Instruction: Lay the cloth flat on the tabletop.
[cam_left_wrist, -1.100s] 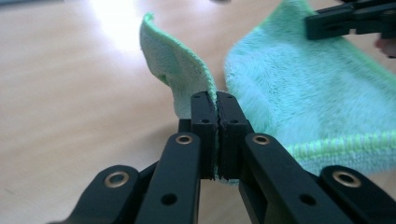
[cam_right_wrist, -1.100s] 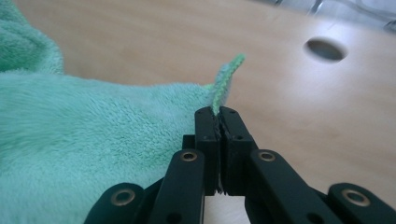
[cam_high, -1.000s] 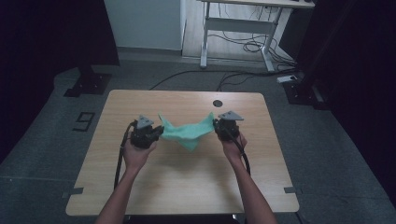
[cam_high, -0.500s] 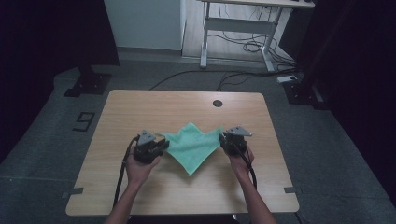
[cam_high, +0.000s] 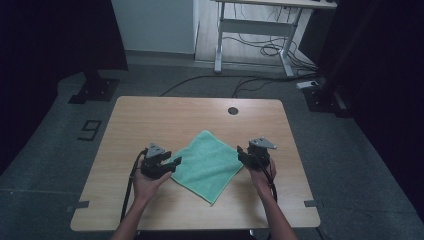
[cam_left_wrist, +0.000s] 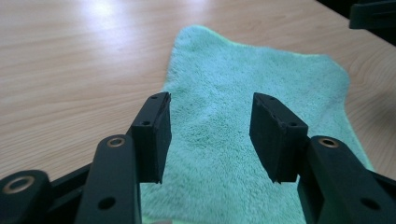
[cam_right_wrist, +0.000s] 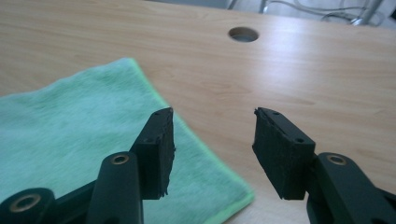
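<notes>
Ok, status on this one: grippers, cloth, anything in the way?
Left gripper and right gripper open, jaws just opened. Green cloth flat on table, released. Nothing in the way.

A cloth (cam_high: 207, 164) lies flat on the bench (cam_high: 150, 115), turned so its corners point toward the far, near, left and right edges. The left claw (cam_high: 175, 163) sits at the cloth's left corner, its jaws apart above the fabric; the right claw (cam_high: 241, 154) sits at the right corner, jaws apart over the cloth's edge and bare bench. A round hole (cam_high: 233, 110) in the bench lies beyond the cloth, near the far edge.
</notes>
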